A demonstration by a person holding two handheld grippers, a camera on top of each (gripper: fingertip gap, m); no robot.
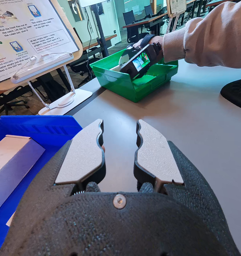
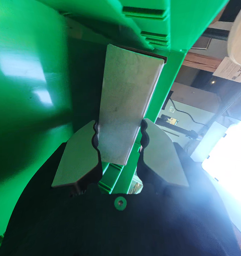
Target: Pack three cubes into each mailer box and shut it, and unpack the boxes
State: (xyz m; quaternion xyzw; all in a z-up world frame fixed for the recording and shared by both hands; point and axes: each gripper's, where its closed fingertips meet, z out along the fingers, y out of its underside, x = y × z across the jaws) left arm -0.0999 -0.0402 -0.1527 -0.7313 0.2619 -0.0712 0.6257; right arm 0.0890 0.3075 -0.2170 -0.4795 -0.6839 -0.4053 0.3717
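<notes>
Mailer boxes are what this job is about, and two of them show here. Biggest of all is the grey table (image 1: 165, 124), which holds everything. On its far side sits the green bin (image 1: 117, 81). Nearer, at the left edge, sits the blue bin (image 1: 38, 127), with a white mailer box (image 1: 13, 159) lying shut inside it. A white stand (image 1: 64, 99) holds up a sheet of paper (image 1: 34, 34) behind the blue bin.

A person's arm in a pale sleeve (image 1: 214, 38) reaches over the table into the green bin with the right gripper (image 2: 118, 126). In the right wrist view, that gripper's two fingers sit on each side of another white mailer box (image 2: 128, 97), which stands on its edge against the green wall (image 2: 168, 85). The fingers look like they are pinching the box's end.

The left gripper (image 1: 119, 123) waits above the bare table beside the blue bin. Its fingers are spread apart and hold nothing. No cubes show anywhere.

Here is what could go wrong. The right gripper only has the very end of the box, so the box might slip or swing when it is lifted. It is also tight against the wall, so it could catch on the rim and drop back in.
</notes>
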